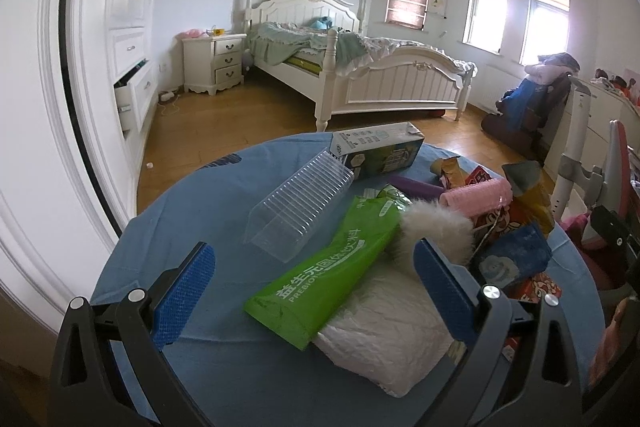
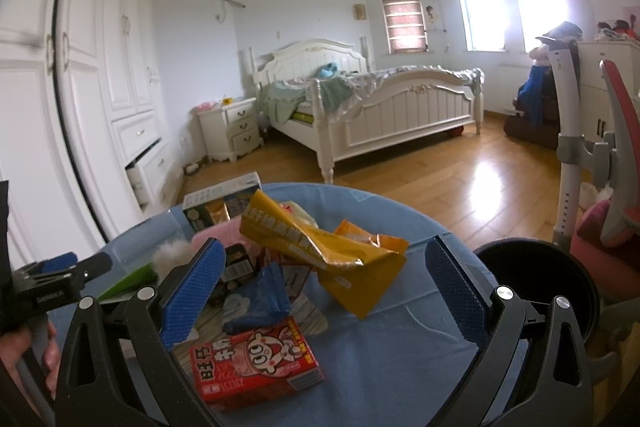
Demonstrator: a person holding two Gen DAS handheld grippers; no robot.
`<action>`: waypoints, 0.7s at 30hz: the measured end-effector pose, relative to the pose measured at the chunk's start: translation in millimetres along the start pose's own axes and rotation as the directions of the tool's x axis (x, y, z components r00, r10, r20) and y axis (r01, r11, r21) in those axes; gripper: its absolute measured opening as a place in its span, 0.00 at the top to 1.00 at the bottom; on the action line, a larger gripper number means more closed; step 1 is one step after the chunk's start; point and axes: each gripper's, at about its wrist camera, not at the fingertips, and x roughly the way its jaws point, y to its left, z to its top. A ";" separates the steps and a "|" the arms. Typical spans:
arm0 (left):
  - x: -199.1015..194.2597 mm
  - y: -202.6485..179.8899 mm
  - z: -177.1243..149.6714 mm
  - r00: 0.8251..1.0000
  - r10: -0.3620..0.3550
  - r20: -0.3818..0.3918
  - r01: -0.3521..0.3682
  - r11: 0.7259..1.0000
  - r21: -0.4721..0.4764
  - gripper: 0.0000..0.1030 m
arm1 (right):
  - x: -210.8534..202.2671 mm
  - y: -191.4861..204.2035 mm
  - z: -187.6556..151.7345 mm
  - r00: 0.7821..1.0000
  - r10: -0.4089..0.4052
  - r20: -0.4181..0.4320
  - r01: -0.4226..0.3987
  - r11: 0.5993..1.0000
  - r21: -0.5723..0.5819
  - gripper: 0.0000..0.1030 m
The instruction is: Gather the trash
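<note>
Trash heaped on round blue-covered table [image 1: 168, 227]: green wrapper [image 1: 324, 267] over white packet [image 1: 384, 331], clear plastic cup stack [image 1: 300, 203], carton [image 1: 380, 151], yellow wrapper [image 2: 320, 247], red box [image 2: 256, 363]. Left gripper [image 1: 316, 291] spread wide, astride green wrapper, grasping nothing. Right gripper [image 2: 324, 291] likewise released above heap. Black bin [image 2: 536, 287] beside table edge.

Wrappers [image 2: 352, 259], cartons [image 2: 256, 363] heaped on blue table [image 2: 400, 359].

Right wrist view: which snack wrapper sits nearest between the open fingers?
The red carton with the cartoon face, lying flat just ahead of the right gripper; the yellow wrapper and blue pouch lie farther back.
</note>
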 end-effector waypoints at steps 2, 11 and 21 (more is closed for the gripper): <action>0.8 -0.1 -0.2 1.000 0.001 -0.001 -0.001 1.000 0.001 0.05 | 0.3 -1.6 -0.6 1.000 0.000 -0.001 0.000 1.000 0.000 0.04; 0.7 0.4 -0.3 1.000 -0.001 -0.001 0.001 1.000 -0.001 0.05 | 0.9 -1.7 -1.5 1.000 0.000 -0.004 0.000 1.000 0.000 0.04; 0.4 0.8 0.1 1.000 -0.001 -0.001 0.001 1.000 -0.001 0.05 | 0.8 -0.3 0.1 1.000 -0.001 -0.004 0.001 1.000 -0.001 0.04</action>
